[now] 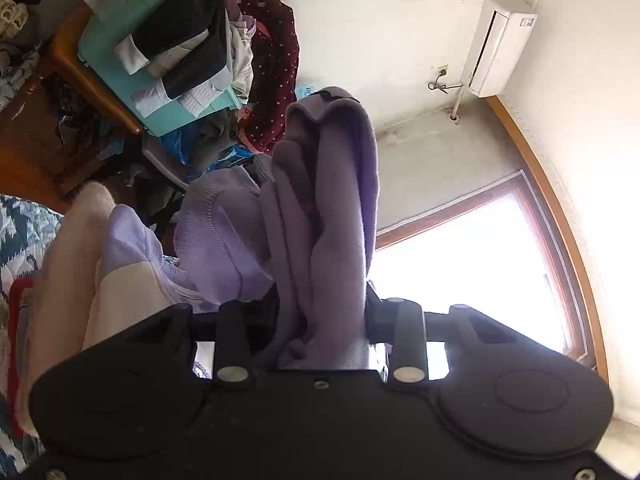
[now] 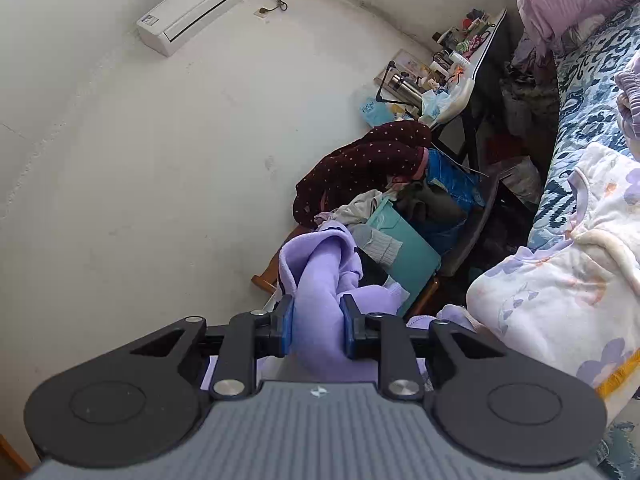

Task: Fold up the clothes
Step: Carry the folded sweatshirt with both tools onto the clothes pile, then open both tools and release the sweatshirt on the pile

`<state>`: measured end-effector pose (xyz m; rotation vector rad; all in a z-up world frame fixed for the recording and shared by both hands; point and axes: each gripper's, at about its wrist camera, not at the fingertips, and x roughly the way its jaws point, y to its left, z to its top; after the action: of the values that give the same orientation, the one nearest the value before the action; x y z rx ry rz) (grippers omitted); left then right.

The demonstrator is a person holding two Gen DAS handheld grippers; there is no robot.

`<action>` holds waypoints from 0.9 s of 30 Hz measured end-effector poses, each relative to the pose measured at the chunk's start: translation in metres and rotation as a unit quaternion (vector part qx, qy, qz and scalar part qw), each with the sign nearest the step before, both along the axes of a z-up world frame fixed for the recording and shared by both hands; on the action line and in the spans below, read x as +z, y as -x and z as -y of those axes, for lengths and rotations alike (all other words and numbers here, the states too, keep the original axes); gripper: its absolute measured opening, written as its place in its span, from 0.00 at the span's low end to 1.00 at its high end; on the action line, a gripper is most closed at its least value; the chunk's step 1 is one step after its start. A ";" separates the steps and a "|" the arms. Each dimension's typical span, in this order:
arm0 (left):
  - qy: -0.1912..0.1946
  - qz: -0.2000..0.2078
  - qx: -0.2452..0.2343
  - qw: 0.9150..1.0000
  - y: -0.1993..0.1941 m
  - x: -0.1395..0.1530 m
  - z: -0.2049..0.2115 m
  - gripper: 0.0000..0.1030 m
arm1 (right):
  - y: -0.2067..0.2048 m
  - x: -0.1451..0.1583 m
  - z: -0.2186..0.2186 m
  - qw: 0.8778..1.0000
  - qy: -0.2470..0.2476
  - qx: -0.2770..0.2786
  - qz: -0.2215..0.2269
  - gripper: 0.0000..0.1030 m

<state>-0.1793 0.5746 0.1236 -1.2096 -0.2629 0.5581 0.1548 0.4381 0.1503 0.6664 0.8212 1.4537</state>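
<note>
Soft lilac fleece garment (image 1: 324,208), light and limp, bunched thick between both clamped tongs, left (image 1: 320,312) and right (image 2: 318,332), aloft beside the blue patterned bed (image 2: 588,92); better pinched at seams or hems.

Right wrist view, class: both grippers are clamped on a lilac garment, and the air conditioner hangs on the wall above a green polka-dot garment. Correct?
Not quite. The polka-dot garment is dark red, not green, as the right wrist view shows. The rest stands: the right gripper and left gripper clamp the lilac garment, and the air conditioner hangs on the wall.
</note>
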 end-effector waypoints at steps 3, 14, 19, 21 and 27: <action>0.066 -0.061 0.012 0.996 -0.011 -0.039 -0.006 0.39 | -0.001 -0.041 -0.021 0.991 0.134 -0.018 0.020 0.29; 0.041 -0.098 0.007 0.994 0.012 -0.049 0.011 0.74 | -0.002 -0.042 0.047 0.992 0.104 -0.042 0.051 0.53; -0.039 -0.126 0.029 0.991 0.045 -0.042 0.064 0.75 | 0.010 -0.035 0.127 0.981 0.117 -0.038 0.147 0.63; -0.069 -0.142 0.018 0.987 0.052 -0.044 0.088 0.78 | 0.017 -0.036 0.165 0.973 0.131 -0.044 0.184 0.70; -0.122 -0.200 -0.098 0.967 0.029 -0.064 0.167 0.90 | 0.043 -0.058 0.295 0.951 0.193 -0.103 0.220 0.88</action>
<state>-0.2081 0.4071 0.0600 -0.8503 0.1290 0.5667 0.1115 0.1436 0.0925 0.1149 0.6352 1.1450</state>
